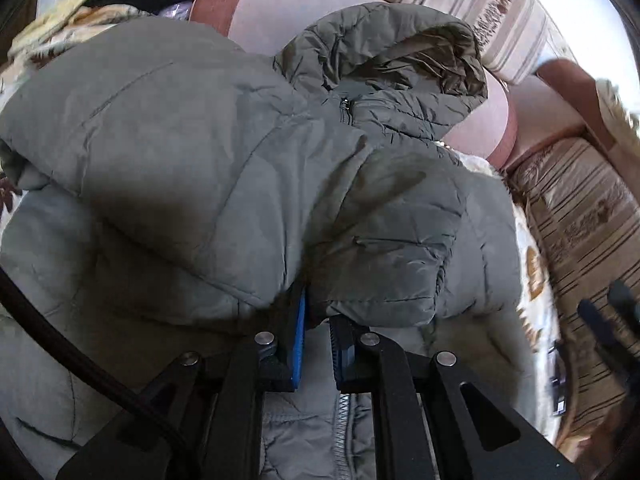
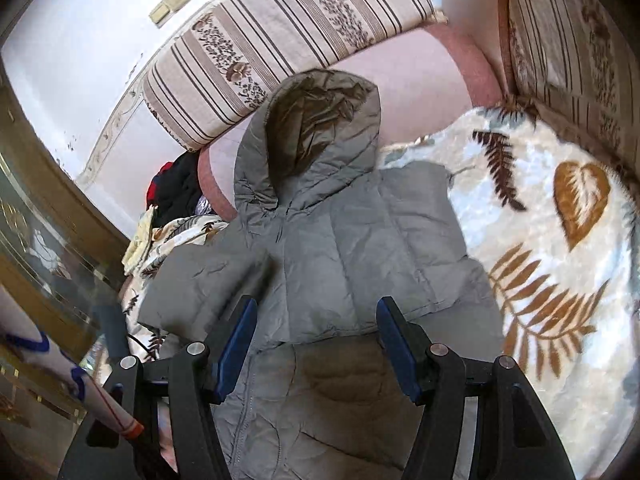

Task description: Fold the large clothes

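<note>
Right in front of the left claw (image 1: 318, 316), clamped on its sleeve, the puffy grey hooded jacket (image 1: 224, 152) stretches away hood-first, while the right claw (image 2: 316, 344) hangs wide apart above it.

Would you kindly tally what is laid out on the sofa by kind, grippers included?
Grey hooded jacket: 1
Leaf-print blanket: 1
Striped cushions: 2
Pile of dark and red clothes: 1
Grippers: 2, the left gripper with jaws shut on a jacket sleeve, the right gripper with jaws open
Total: 7
</note>
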A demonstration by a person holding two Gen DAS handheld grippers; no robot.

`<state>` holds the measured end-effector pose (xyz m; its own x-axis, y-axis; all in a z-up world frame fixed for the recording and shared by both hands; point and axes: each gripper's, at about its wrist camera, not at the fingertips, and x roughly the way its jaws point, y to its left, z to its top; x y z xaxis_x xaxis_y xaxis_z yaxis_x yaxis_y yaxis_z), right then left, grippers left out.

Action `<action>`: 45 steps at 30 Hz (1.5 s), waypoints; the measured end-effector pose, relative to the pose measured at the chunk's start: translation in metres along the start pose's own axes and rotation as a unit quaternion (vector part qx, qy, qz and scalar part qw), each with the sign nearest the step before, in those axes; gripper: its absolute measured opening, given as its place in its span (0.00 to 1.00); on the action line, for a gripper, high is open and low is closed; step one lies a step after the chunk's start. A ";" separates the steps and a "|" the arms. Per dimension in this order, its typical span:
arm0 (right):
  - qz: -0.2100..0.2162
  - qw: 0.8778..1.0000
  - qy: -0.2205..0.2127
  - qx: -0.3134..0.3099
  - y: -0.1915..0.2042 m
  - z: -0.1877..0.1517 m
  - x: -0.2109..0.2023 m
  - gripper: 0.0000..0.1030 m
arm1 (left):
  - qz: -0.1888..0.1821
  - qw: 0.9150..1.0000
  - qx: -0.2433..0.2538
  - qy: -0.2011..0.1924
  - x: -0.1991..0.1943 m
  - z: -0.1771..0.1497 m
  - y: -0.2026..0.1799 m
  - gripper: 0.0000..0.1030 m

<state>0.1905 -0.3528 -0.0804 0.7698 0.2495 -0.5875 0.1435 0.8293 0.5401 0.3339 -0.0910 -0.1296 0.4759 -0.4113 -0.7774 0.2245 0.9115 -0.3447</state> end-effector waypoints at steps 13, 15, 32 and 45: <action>0.145 0.983 0.094 0.060 0.014 -0.016 0.077 0.65 | 0.031 0.988 -0.015 -0.151 -0.102 0.029 0.045 0.62; 0.151 0.981 0.100 0.074 0.015 -0.019 0.090 0.65 | 0.054 0.986 -0.062 -0.145 -0.096 0.036 0.079 0.62; 0.150 0.979 0.117 0.073 0.029 -0.017 0.134 0.14 | 0.086 0.970 -0.169 -0.155 -0.097 0.040 0.150 0.62; 0.172 0.972 0.137 0.087 0.023 -0.023 0.147 0.28 | 0.081 0.973 -0.162 -0.143 -0.088 0.037 0.147 0.62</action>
<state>0.2928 -0.2854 -0.1678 0.6000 0.6407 -0.4791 0.0279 0.5818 0.8129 0.3567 0.0789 -0.0921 0.7107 -0.2061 -0.6726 -0.1313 0.9005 -0.4147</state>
